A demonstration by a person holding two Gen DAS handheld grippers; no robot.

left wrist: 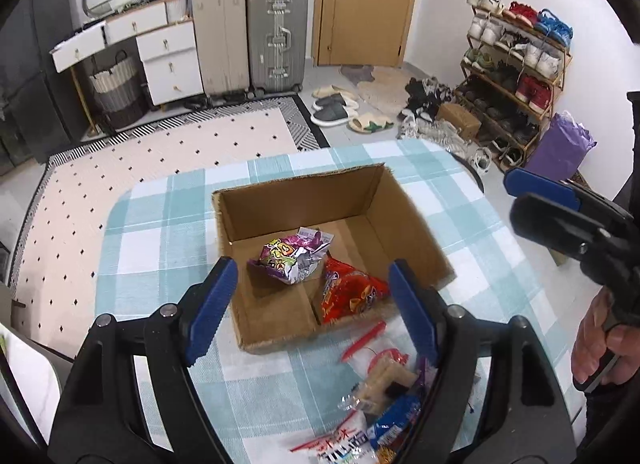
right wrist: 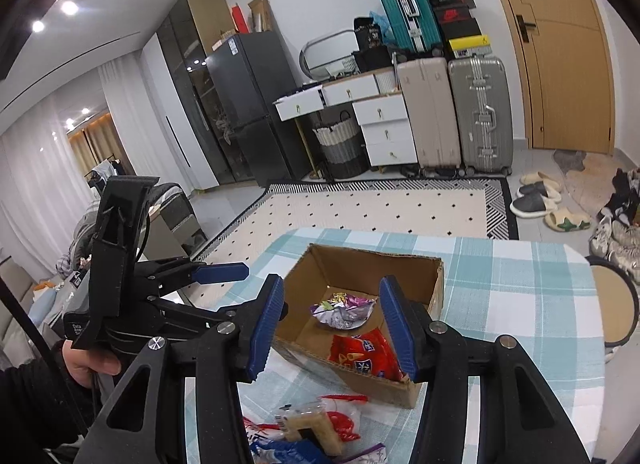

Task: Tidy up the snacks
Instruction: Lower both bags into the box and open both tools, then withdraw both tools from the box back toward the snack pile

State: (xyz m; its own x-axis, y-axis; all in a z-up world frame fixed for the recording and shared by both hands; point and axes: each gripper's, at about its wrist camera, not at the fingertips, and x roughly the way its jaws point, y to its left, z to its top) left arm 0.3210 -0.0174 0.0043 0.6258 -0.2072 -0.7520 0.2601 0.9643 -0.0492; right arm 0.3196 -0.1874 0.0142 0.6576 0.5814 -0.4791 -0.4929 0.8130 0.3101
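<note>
An open cardboard box (left wrist: 296, 187) (right wrist: 436, 292) stands on the checked tablecloth. Inside it lie a crumpled purple snack bag (left wrist: 292, 260) (right wrist: 344, 310) and a red snack bag (left wrist: 352, 292) (right wrist: 364, 352). Loose snack packets (left wrist: 384, 384) (right wrist: 312, 424) lie on the cloth in front of the box, among them a clear pack of biscuits and a blue packet (left wrist: 396, 420). My left gripper (left wrist: 312, 308) hangs open above the box's near edge with nothing between its fingers. My right gripper (right wrist: 332, 328) is also open and holds nothing, above the box's near corner.
The table carries a teal and white checked cloth (left wrist: 160, 223). A round stool (right wrist: 616, 304) stands at its right side. Beyond lie a dotted rug (left wrist: 160, 151), suitcases (left wrist: 276, 35) and a shoe rack (left wrist: 516, 75). A person's hand (left wrist: 600, 344) grips the right tool's handle.
</note>
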